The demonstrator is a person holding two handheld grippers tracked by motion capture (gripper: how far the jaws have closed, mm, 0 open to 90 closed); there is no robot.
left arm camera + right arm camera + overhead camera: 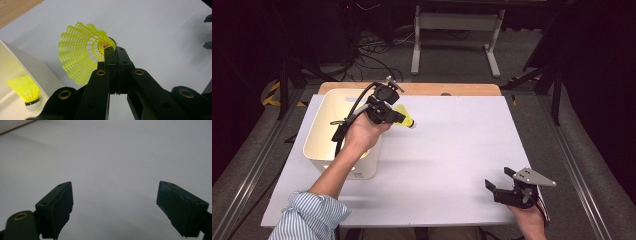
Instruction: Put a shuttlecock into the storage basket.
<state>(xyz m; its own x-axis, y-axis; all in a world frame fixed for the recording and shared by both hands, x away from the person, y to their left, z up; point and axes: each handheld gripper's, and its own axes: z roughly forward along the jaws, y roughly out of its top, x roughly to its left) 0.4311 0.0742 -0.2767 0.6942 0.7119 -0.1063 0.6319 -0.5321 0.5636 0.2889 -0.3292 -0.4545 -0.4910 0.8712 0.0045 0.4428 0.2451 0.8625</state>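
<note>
Dim room; grey floor (452, 60), tangled cables (372, 50), white frame (457, 22) beyond table (452, 150).

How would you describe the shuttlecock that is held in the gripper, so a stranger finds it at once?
Start at the white bin on the table's left. Just right of its far corner, the left gripper pinches a yellow shuttlecock. Unlike the other shuttlecock standing inside the bin, this one hangs in the air.

**Left fingers clamped, right fingers spread**

The left forearm, in a striped sleeve (312, 215), reaches forward from the lower left, with the hand (362, 132) wrapped around the left gripper (404, 120), raised and pointing to the right. Its fingers (110, 53) are pressed together, pinching something between their tips. The right hand (527, 220) sits low at the near right edge, with the right gripper (499, 180) aimed leftward, its fingers (57, 197) spread wide apart.
</note>
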